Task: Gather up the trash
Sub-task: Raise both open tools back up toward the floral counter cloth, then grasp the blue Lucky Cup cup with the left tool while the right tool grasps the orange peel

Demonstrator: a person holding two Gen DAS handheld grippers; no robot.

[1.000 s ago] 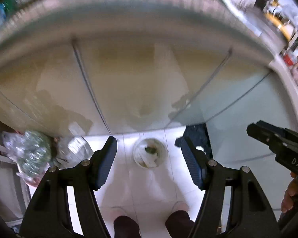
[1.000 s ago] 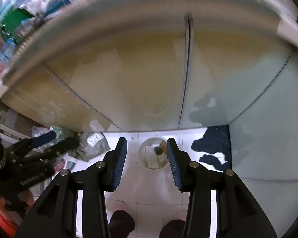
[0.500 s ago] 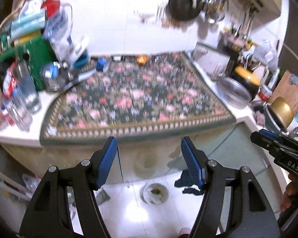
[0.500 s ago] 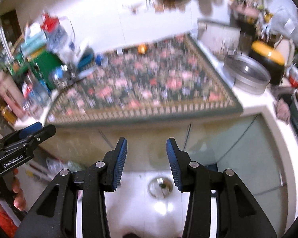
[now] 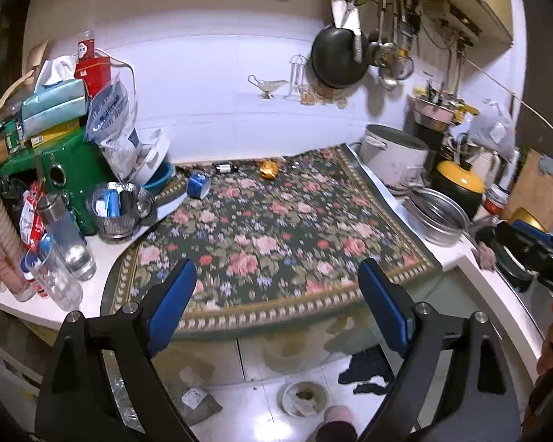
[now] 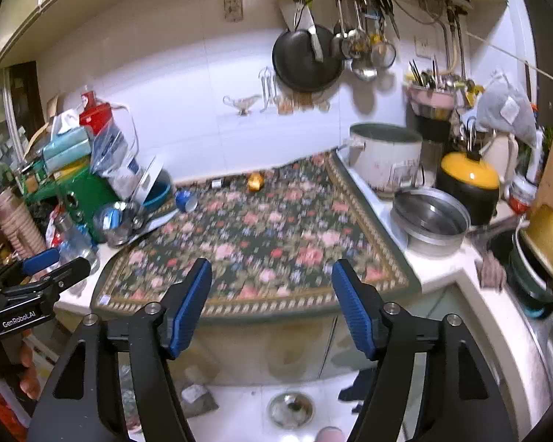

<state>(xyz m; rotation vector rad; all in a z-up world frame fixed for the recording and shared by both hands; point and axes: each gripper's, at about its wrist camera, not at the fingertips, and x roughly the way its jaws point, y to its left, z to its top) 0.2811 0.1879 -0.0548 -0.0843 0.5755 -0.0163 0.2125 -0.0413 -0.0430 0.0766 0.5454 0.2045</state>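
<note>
Trash sits at the far edge of your floral mat (image 5: 276,228) on the table (image 5: 457,254): a crumpled gold wrapper (image 5: 268,170), a blue can (image 5: 198,185) tipped on its side to its left, and a small dark item (image 5: 226,167) between them near the wall. Your left gripper (image 5: 276,313) hangs over the mat's near edge, jaws spread wide, nothing between them. Your right gripper (image 6: 271,309) is alongside it, also held apart and empty. Down on the floor, a small bin (image 5: 304,397) with scraps stands in front of the cabinet. A steel pan (image 6: 429,221) and a white pot (image 6: 385,154) sit right of the mat.
</note>
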